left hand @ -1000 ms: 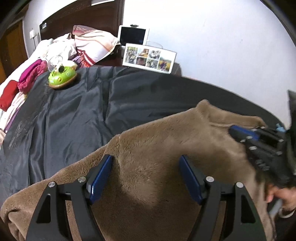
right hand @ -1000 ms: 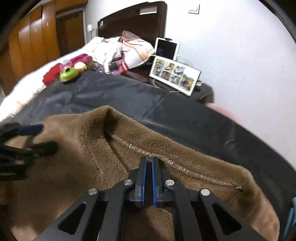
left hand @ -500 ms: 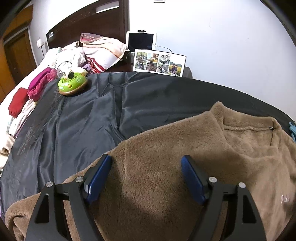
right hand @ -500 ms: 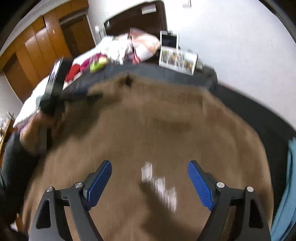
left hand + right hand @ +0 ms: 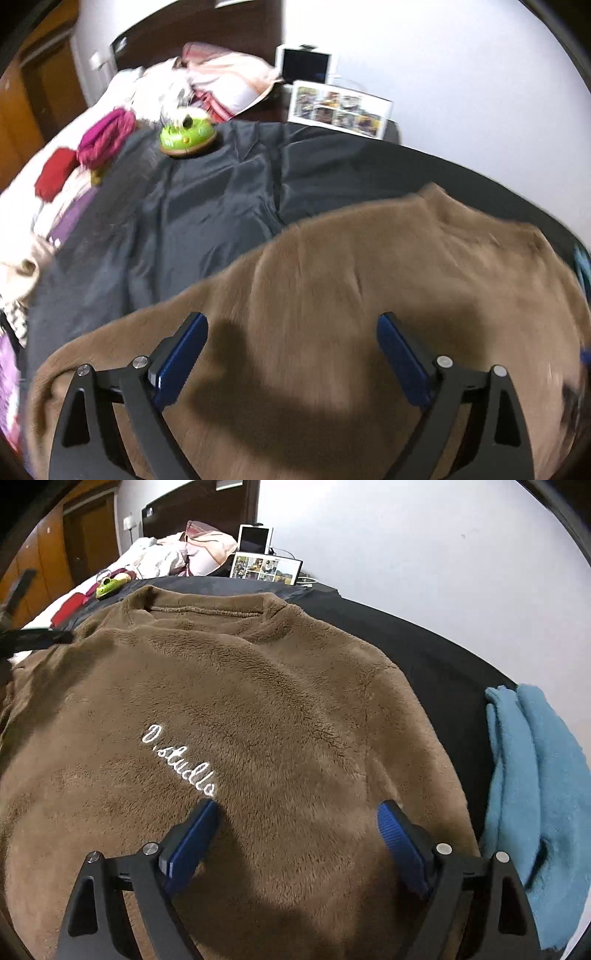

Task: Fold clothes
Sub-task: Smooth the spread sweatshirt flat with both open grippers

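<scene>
I see the bed's dark grey cover [image 5: 436, 664] carrying a brown fleece sweatshirt [image 5: 258, 701] beneath both jaws, a blue towel [image 5: 535, 775] right of them, a green toy [image 5: 186, 134] far ahead.

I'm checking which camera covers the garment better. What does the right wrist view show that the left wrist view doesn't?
Only the right wrist view shows the white script lettering on the fuzzy brown fleece sweater, its stitched neckline, and a folded blue fleece garment beside it. Only the left wrist view shows a wide stretch of the dark grey bedsheet. Both show the sweater, the green dome-shaped toy, the photo collage frame, and jaws opening, gripping nothing.
</scene>
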`<state>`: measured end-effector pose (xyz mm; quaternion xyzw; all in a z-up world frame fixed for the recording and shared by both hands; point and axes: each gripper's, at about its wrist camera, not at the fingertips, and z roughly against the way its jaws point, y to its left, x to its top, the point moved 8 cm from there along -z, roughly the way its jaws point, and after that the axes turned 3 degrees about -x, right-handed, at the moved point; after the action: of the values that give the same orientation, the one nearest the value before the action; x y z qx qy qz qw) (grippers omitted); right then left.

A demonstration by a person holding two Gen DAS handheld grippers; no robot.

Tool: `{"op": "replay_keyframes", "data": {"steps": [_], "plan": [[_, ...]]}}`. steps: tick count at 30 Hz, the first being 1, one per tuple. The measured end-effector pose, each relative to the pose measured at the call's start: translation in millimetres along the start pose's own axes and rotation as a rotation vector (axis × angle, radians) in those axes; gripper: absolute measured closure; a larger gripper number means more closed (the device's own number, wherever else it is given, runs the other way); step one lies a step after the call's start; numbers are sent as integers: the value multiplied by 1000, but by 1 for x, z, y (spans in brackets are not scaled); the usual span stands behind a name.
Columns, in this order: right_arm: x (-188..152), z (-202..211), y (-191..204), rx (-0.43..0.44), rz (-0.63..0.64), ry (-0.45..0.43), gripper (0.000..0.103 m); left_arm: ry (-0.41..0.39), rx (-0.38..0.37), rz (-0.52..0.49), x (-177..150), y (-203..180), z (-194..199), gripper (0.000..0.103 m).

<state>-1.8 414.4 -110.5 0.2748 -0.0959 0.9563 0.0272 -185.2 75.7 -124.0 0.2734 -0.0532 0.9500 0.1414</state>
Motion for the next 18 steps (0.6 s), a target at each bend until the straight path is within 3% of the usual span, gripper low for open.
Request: {"op": "replay_keyframes", "data": {"steps": [4, 6, 11, 16, 18], "plan": [[-11, 55, 16, 94, 21, -74, 14, 12, -33, -128, -50, -11, 51, 7], [-26, 90, 34, 181, 56, -93, 14, 31, -69, -168, -79, -23, 64, 7], [-88, 139, 79, 350, 147, -33, 14, 74, -147, -234, -145, -51, 83, 7], [-152, 135, 89, 303, 180, 62, 13, 104, -154, -247, -183, -66, 74, 4], [-162, 133, 82, 263, 180, 33, 12, 92, -150, -226, -185, -65, 73, 1]]}}
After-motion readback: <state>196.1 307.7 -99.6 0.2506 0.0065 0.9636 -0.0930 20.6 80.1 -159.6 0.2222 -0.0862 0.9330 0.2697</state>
